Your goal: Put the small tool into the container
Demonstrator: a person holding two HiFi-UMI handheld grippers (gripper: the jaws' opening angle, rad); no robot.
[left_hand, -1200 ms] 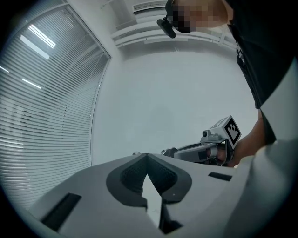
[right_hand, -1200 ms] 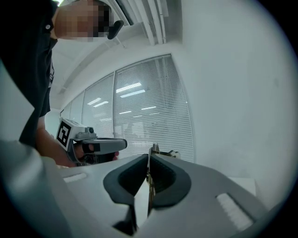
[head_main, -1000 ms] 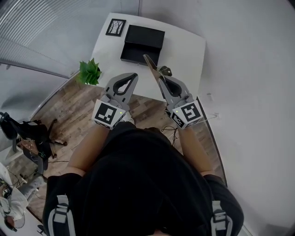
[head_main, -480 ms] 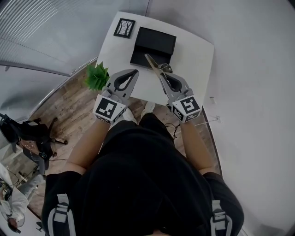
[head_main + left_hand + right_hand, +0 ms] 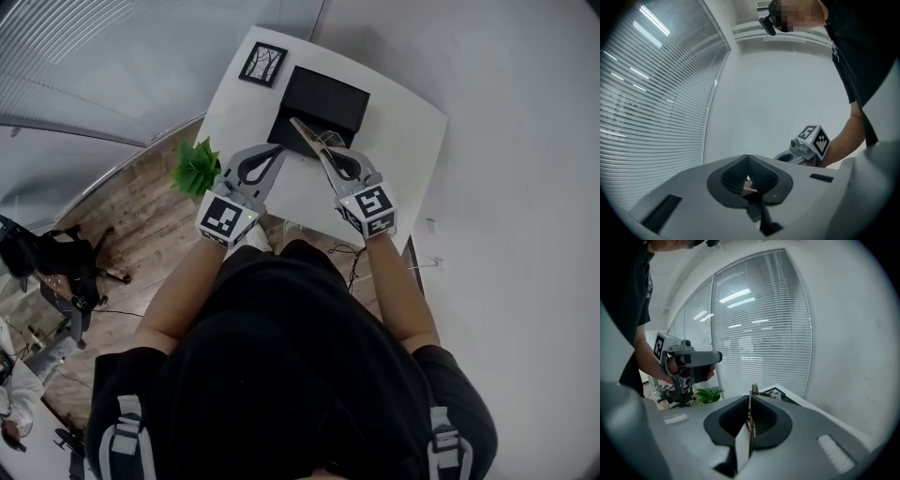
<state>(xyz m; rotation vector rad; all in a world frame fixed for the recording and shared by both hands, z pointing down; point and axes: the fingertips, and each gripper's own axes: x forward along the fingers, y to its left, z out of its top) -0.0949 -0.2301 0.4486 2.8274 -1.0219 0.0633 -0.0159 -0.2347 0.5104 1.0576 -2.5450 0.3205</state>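
Observation:
The container is a black box (image 5: 329,96) on a white table (image 5: 403,141), and it looks open. My right gripper (image 5: 322,150) is shut on the small tool (image 5: 307,135), a thin metal-and-tan piece sticking forward from the jaws over the box's near part. In the right gripper view the tool (image 5: 750,416) stands edge-on between the closed jaws of the right gripper (image 5: 751,398). My left gripper (image 5: 277,150) is shut with nothing in it, hovering at the table's near edge, left of the right one. Its jaws meet at the left gripper's tip (image 5: 748,157).
A small framed picture (image 5: 263,64) lies at the table's far left corner. A green potted plant (image 5: 195,167) stands on the wooden floor left of the table. A black chair (image 5: 56,262) sits further left. White walls close in behind and to the right.
The person has stepped closer to the table. Both grippers have moved forward, and the tool's tip now reaches over the black box.

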